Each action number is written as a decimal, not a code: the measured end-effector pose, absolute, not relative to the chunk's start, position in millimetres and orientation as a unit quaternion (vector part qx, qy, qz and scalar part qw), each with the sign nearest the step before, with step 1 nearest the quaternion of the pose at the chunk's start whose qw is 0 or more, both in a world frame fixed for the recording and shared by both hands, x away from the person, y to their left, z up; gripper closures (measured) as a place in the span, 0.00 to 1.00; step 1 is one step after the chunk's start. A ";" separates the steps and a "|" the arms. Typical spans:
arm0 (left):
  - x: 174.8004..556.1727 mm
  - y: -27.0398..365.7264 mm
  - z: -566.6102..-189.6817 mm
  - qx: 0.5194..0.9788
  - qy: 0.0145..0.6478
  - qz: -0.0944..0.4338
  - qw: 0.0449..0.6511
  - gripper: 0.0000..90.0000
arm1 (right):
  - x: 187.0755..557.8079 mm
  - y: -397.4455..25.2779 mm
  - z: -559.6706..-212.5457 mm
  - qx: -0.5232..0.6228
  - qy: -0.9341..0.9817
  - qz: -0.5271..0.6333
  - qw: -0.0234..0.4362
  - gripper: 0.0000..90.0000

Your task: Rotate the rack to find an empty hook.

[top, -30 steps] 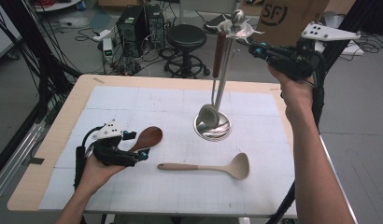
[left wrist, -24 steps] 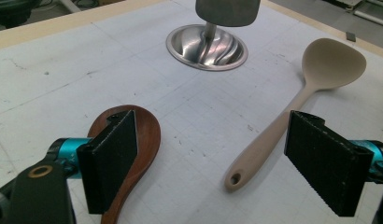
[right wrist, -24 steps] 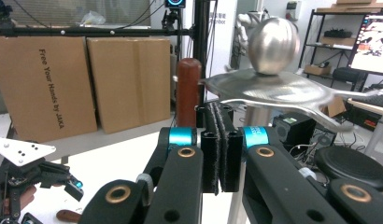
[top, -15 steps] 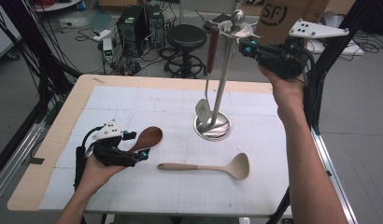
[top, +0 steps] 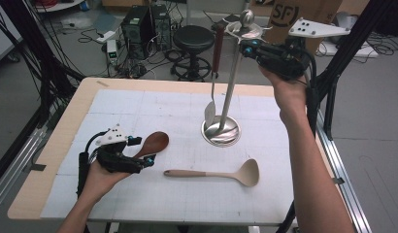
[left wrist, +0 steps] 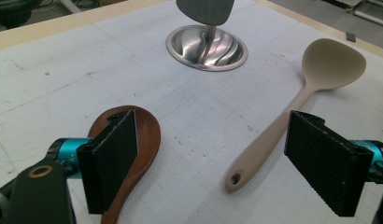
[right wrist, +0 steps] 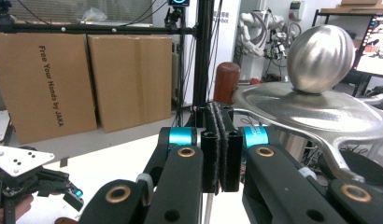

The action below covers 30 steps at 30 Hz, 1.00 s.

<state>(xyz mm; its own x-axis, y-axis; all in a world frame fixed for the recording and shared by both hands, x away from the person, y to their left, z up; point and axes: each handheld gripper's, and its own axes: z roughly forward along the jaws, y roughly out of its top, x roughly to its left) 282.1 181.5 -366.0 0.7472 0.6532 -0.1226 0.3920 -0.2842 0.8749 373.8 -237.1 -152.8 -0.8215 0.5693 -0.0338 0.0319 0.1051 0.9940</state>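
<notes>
The right gripper (top: 248,48) is up at the top of the rack (top: 229,92), its jaws pressed flat together in its own view, with nothing I can make out between them. Over the last second it has come in from the right of the rack's top plate to sit hard against it, and the steel spoon (top: 214,73) has come in with it: a second ago it hung at a slant just right of the pole, and now it hangs straight down left of the pole from one of the plate's arms, red handle (right wrist: 226,83) up, bowl just above the base (left wrist: 207,47). I'd say that spoon is as good as hung. The left gripper (top: 141,151) rests low on the table, jaws spread wide, the wooden spoon (left wrist: 132,156) at one pad and the beige ladle (left wrist: 292,101) beside the other, both lying flat, neither grasped.
</notes>
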 end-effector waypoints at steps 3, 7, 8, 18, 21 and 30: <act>282.0 181.9 -365.8 0.790 0.330 0.130 0.499 0.20 | 374.8 -234.4 -152.8 0.210 0.712 0.635 0.212 0.99; 281.7 181.8 -365.8 0.789 0.333 0.130 0.500 0.20 | 375.4 -235.1 -152.8 0.209 0.712 0.635 0.213 0.99; 281.8 181.8 -365.8 0.790 0.332 0.130 0.499 0.20 | 375.0 -235.9 -152.8 0.211 0.714 0.634 0.212 0.99; 281.9 182.0 -365.7 0.790 0.330 0.131 0.500 0.20 | 369.9 -252.0 -155.1 0.209 0.709 0.639 0.213 0.99; 281.7 182.0 -365.7 0.789 0.331 0.131 0.500 0.20 | 368.6 -258.5 -157.2 0.208 0.710 0.638 0.213 0.99; 281.9 182.1 -365.7 0.789 0.332 0.131 0.499 0.20 | 368.0 -282.6 -163.1 0.219 0.706 0.639 0.213 0.99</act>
